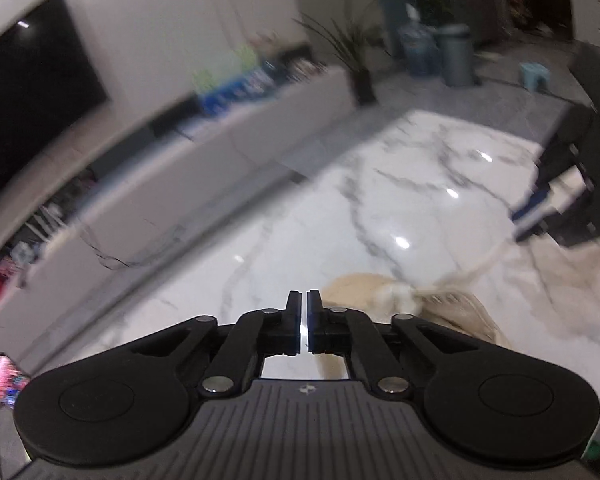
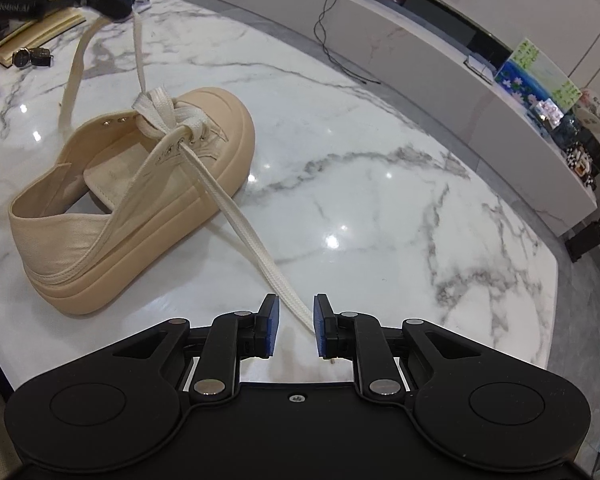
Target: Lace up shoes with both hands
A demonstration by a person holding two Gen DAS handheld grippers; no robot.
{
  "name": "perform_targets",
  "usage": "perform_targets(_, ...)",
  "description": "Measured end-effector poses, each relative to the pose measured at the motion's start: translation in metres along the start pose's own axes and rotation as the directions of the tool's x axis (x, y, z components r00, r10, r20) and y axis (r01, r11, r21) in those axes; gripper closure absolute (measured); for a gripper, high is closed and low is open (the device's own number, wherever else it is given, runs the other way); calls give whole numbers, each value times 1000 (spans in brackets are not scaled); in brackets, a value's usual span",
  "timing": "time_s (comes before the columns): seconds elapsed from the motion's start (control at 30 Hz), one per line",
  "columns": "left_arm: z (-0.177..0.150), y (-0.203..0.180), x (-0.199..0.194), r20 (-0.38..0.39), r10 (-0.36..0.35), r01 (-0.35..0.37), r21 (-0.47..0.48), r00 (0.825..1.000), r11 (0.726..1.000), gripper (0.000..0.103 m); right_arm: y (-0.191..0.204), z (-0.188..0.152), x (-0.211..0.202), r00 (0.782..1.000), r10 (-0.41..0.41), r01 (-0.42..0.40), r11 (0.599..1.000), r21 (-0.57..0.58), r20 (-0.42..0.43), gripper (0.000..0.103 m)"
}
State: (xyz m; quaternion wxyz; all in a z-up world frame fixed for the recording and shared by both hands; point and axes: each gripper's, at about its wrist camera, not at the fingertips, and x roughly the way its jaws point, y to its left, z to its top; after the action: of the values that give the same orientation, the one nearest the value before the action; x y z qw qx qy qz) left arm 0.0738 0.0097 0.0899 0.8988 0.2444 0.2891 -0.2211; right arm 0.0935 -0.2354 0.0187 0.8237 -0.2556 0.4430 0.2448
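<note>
Resting on its sole on the marble table (image 2: 380,208), the beige shoe (image 2: 140,224) sits left of centre in the right wrist view, toe toward the far side and heel near. Its cream lace (image 2: 236,220) is threaded through the front eyelets and bunched into a crossing over the tongue. 1 end runs from there toward the near edge and passes between the blue pads (image 2: 271,326) of the right gripper (image 2: 296,320), whose jaws stand a little apart around it without pinching it; the lace tip lies just beside the right-hand pad. The other part climbs taut to the far left, where the left gripper (image 2: 118,2) has it at its fingertips, a loose length drooping back down toward the shoe. From its own camera the left gripper's jaws are pressed together with only a bright sliver between them. A wristwatch (image 2: 32,57) lies on the table at far left
</note>
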Motion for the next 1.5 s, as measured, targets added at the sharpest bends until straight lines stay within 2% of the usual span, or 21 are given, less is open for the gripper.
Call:
perform_targets(0.1,3,4,-5,-19,-27,26,-32,999,999,101,1,0,-2,1000,2,-2,1000,-1,4,87)
perform_targets(0.17,1,1,-2,-76,-76,74,-32,994,997,100,1,0,-3,1000,3,-3,1000,-2,7,87)
perform_targets(0.23,-4,-6,8,-135,-107,107,-4,985,994,94,2,1,-3,1000,3,-3,1000,-2,9,87)
perform_targets(0.37,-27,-20,34,-297,-114,138,62,948,988,91,4,1,-3,1000,3,-3,1000,-6,11,87)
perform_targets(0.53,-67,-30,54,-476,-100,184,133,874,974,83,5,1,-4,1000,5,-5,1000,-11,14,87)
perform_targets(0.57,-71,-28,54,-488,-95,181,131,868,975,82,5,1,-4,1000,5,-4,1000,-12,14,87)
perform_targets(0.7,-89,-5,57,-526,-99,137,34,845,990,73,8,2,-4,1000,3,-3,1000,-20,15,87)
perform_targets(0.73,-93,3,57,-532,-107,123,-6,840,992,68,9,3,-3,1000,3,-3,1000,-23,15,87)
perform_targets(0.8,-101,18,58,-544,-124,94,-83,830,992,66,12,4,-3,1000,5,-5,999,-31,17,87)
perform_targets(0.9,-104,29,58,-557,-129,64,-134,821,989,66,16,7,-5,999,14,-13,999,-34,32,87)
perform_targets(1.03,-102,23,54,-568,-104,59,-98,816,993,63,25,21,-16,994,66,-64,997,-31,85,87)
perform_targets(1.17,-102,12,46,-567,-103,87,-55,817,995,62,52,45,-33,975,160,-151,986,-71,156,87)
perform_targets(1.3,-107,9,38,-547,-102,97,-38,831,995,61,90,69,-39,956,236,-212,967,-144,177,87)
perform_targets(1.33,-109,10,33,-539,-103,99,-37,836,994,57,94,71,-39,954,242,-217,965,-150,177,87)
perform_targets(1.43,-118,13,18,-512,-97,95,-30,854,995,52,120,87,-30,946,282,-252,949,-189,158,86)
perform_targets(1.5,-123,15,13,-508,-103,98,-37,855,995,52,142,100,-15,944,305,-273,937,-216,129,86)
